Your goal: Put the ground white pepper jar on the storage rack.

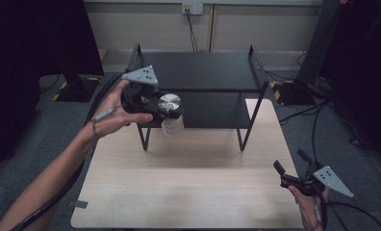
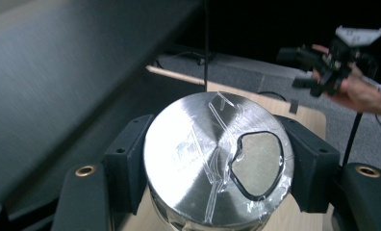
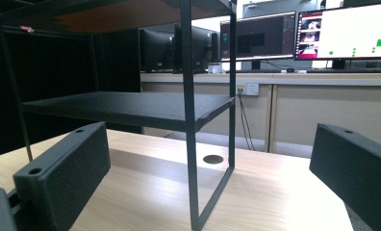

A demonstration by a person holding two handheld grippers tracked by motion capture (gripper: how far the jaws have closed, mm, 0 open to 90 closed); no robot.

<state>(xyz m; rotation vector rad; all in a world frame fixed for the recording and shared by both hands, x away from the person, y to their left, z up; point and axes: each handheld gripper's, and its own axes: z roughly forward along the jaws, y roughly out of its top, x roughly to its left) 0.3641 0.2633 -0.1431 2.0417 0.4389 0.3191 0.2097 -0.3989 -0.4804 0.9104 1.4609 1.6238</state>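
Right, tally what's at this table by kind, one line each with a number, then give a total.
Jar with silver lid: 1
Black two-tier shelf rack: 1
Handheld grippers: 2, the left gripper clamped on the jar, the right gripper with jaws apart
Wooden table: 1
Total: 5

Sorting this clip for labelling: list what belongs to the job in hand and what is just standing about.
In the job:
- jar with silver lid, clamped in the left gripper
- black two-tier shelf beside it

Standing about:
- right gripper, jaws open, holding nothing
- monitors
- wall socket
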